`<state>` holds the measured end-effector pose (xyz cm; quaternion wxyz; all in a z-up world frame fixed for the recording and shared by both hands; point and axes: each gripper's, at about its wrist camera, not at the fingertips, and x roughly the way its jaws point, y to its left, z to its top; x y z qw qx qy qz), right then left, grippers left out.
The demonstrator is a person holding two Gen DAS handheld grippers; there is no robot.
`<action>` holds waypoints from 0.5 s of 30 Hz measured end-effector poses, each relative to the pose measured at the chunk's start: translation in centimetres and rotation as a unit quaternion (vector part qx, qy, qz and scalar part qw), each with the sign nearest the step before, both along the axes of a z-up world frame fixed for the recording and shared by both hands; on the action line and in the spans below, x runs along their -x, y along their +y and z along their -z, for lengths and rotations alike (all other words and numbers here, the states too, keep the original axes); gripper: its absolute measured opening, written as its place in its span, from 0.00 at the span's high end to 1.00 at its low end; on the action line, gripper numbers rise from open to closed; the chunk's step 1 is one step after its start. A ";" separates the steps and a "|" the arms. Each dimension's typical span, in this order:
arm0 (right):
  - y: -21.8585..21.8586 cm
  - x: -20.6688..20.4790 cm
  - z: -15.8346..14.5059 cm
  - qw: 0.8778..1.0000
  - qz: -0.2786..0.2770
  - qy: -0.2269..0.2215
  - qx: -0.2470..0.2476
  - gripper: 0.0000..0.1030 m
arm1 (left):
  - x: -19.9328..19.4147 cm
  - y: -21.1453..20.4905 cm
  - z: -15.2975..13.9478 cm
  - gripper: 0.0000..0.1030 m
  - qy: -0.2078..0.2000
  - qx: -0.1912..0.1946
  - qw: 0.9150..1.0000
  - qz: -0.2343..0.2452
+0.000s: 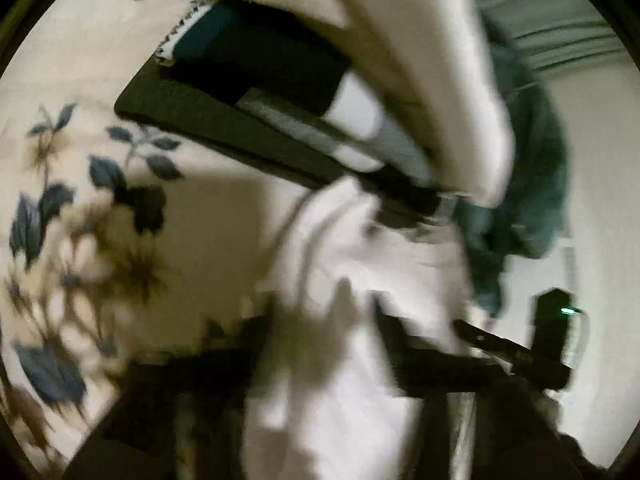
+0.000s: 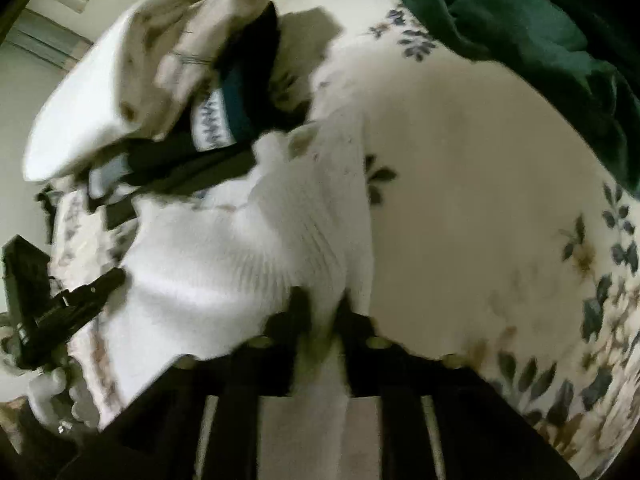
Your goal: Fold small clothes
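Note:
A small white ribbed garment (image 2: 256, 248) is held up over a floral bedsheet (image 2: 460, 200). My right gripper (image 2: 322, 312) is shut on one edge of it, with cloth pinched between the two black fingers. My left gripper (image 1: 320, 320) is shut on the same white garment (image 1: 328, 272), which hangs blurred between its fingers. The left gripper also shows at the left of the right wrist view (image 2: 68, 308), and the right gripper shows at the right of the left wrist view (image 1: 516, 356).
A pile of folded clothes (image 1: 256, 64), black, teal, grey and white, lies on the sheet beyond the garment. A cream cloth (image 1: 432, 80) drapes over it. A dark green blanket (image 2: 520, 32) lies at the far edge. The floral sheet (image 1: 72, 200) spreads to the left.

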<state>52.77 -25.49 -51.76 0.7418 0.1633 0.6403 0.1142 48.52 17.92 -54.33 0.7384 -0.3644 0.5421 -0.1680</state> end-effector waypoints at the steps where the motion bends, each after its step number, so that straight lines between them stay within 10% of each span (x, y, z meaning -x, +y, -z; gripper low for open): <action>1: -0.9 1.1 -0.2 0.999 0.009 0.004 -0.036 0.29 | 1.2 0.4 0.4 0.17 0.002 0.025 1.000 -0.005; 3: -2.5 3.1 0.6 0.994 0.033 0.029 -0.098 0.12 | 2.5 0.5 2.2 0.17 0.027 0.065 0.998 -0.004; 6: -3.1 6.2 4.6 0.978 0.042 0.086 -0.185 0.10 | 3.9 -1.5 6.1 0.17 0.079 0.085 0.993 0.022; 11: -1.0 7.7 9.8 0.958 0.021 0.110 -0.263 0.10 | 3.5 -5.4 6.4 0.25 0.053 0.097 0.993 0.049; 12: -0.9 7.7 9.9 0.956 0.027 0.106 -0.271 0.13 | 3.5 -6.2 6.0 0.58 0.041 0.095 0.993 0.054; 15: -0.7 8.1 9.1 0.957 0.046 0.090 -0.273 0.49 | 4.5 -6.0 4.5 0.68 0.027 0.090 0.995 0.031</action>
